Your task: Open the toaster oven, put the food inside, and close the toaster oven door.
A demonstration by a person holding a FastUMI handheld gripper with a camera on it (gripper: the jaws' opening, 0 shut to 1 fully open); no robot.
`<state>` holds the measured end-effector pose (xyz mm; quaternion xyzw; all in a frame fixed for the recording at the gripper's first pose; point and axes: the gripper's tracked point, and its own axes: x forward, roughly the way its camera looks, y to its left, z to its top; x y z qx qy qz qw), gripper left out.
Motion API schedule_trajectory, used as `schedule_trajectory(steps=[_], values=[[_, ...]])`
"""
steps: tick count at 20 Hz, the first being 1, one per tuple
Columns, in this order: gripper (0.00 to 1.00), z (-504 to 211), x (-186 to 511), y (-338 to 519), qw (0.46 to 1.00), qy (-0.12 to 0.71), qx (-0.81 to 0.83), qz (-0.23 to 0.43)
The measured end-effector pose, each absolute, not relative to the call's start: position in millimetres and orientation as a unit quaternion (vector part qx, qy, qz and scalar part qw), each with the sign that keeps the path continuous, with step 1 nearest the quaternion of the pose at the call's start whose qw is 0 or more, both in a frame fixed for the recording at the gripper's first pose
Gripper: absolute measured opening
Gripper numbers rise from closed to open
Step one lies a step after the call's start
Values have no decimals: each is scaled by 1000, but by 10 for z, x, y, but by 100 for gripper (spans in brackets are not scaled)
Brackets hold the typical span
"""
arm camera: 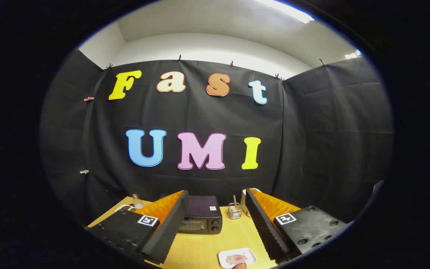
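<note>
A small dark toaster oven (201, 216) stands on the wooden table (207, 246) beyond my fingers, its glass door shut and two knobs on its right side. Close in front, between the fingers, lies a white square plate (237, 257) with a pinkish piece of food (236, 259) on it. My gripper (215, 224) is open, its two fingers spread wide on either side of the oven, nothing held. A fingertip of a person (240, 266) touches the plate's near edge.
A wire holder with a stick (234, 211) stands right of the oven, with a white container (244, 203) behind it. A small bottle (137, 201) and a dish (125, 208) sit at the far left of the table. Black cloth walls the booth.
</note>
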<state>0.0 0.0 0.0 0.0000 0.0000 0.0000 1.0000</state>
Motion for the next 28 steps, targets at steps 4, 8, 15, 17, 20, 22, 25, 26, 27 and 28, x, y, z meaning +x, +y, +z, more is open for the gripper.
schedule_trajectory(steps=[4, 8, 15, 17, 20, 22, 25, 26, 27, 28], values=[[97, 15, -14, 9, 1000, -5, -7, 1], [97, 44, -24, 9, 1000, -8, -4, 1], [97, 102, -44, 54, 1000, -7, -5, 3], [97, 109, -50, 62, 1000, -7, -7, 3], [97, 127, -48, 101, 1000, -5, -4, 4], [97, 134, -31, 127, 1000, -2, -4, 6], [97, 31, 42, 249, 1000, 11, 0, 19], [97, -44, 85, 312, 999, 21, 4, 25], [97, -142, 132, 376, 999, 31, 9, 32], [97, -235, 195, 453, 998, 39, 10, 38]])
